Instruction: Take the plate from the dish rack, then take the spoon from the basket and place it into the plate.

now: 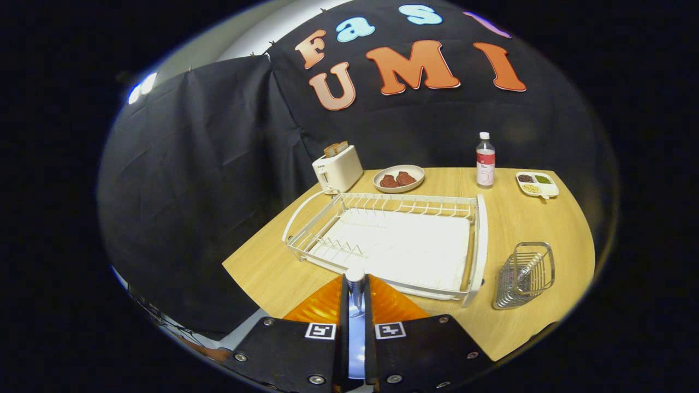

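My gripper (356, 284) is shut on a metal spoon (355, 297), whose handle stands upright in the narrow gap between the two fingers. Right under the fingers lies an orange plate (323, 305) on the wooden table, near its front edge. Its ribbed rim shows on both sides of the fingers. Just beyond the plate stands the white dish rack (479, 240) with nothing in it. The wire basket (525, 275) stands to the right of the rack and looks empty.
At the back of the table (262, 267) stand a white toaster (337, 168), a beige dish (418, 173) with two brown pieces, a clear bottle (485, 160) and a small white divided tray (537, 184). Black cloth walls close in behind and on the left.
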{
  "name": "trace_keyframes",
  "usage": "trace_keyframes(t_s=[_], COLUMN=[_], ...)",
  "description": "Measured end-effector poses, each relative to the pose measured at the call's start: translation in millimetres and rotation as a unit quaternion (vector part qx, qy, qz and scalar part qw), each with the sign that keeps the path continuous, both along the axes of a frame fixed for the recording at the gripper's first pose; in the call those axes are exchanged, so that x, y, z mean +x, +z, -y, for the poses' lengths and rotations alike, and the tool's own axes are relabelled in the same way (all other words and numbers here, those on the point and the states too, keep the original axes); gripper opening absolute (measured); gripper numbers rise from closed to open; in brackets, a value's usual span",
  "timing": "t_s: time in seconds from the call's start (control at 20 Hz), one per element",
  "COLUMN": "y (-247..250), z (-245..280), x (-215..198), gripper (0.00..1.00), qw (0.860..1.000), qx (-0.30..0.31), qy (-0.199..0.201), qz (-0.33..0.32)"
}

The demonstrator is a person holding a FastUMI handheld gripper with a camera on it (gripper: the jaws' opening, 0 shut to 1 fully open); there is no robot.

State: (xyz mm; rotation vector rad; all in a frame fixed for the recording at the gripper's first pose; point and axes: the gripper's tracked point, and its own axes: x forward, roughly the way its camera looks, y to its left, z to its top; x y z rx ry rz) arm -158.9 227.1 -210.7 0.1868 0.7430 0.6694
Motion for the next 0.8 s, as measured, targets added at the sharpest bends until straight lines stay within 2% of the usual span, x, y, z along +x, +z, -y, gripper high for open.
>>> trace_keyframes(t_s=[0.15,0.45,0.8], y=[-12.8,-31.5,-74.8], z=[-1.7,35.5,77.5], x=[-6.2,-17.8,-34.3], gripper=[0.12,0.12,0.12], qw=[1.000,0.999,0.996], qx=[-0.011,-0.040,-0.070], qy=[0.007,0.005,-0.023], qz=[0.003,0.008,-0.052])
